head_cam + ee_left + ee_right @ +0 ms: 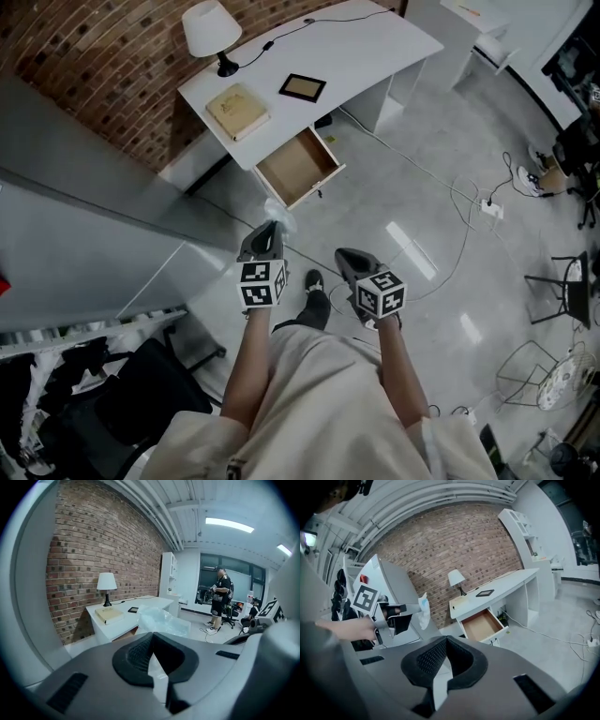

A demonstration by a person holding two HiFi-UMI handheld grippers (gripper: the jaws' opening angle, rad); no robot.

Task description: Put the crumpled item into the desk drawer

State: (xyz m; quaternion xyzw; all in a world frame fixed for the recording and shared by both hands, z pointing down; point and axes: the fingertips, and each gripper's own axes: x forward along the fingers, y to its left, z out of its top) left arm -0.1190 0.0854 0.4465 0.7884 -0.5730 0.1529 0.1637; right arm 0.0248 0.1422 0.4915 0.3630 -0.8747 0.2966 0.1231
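Observation:
The crumpled item (279, 218) is a wad of clear plastic film. My left gripper (263, 244) is shut on it, and it sticks out past the jaw tips above the floor, a short way in front of the desk. In the left gripper view the crumpled plastic (161, 620) fills the space ahead of the left gripper (154, 665). The white desk's drawer (298, 167) stands pulled open, its wooden bottom bare; the same drawer (483, 624) appears in the right gripper view. My right gripper (354, 265) hangs beside the left one, shut on nothing. The right gripper (440, 670) looks at the left gripper (391, 613) and its plastic (423, 611).
On the white desk (375, 47) stand a lamp (212, 33), a tan book (237, 111) and a dark picture frame (302, 87). Cables (450, 202) trail over the grey floor. A grey partition (84, 206) stands at left. A person (218, 597) stands far off.

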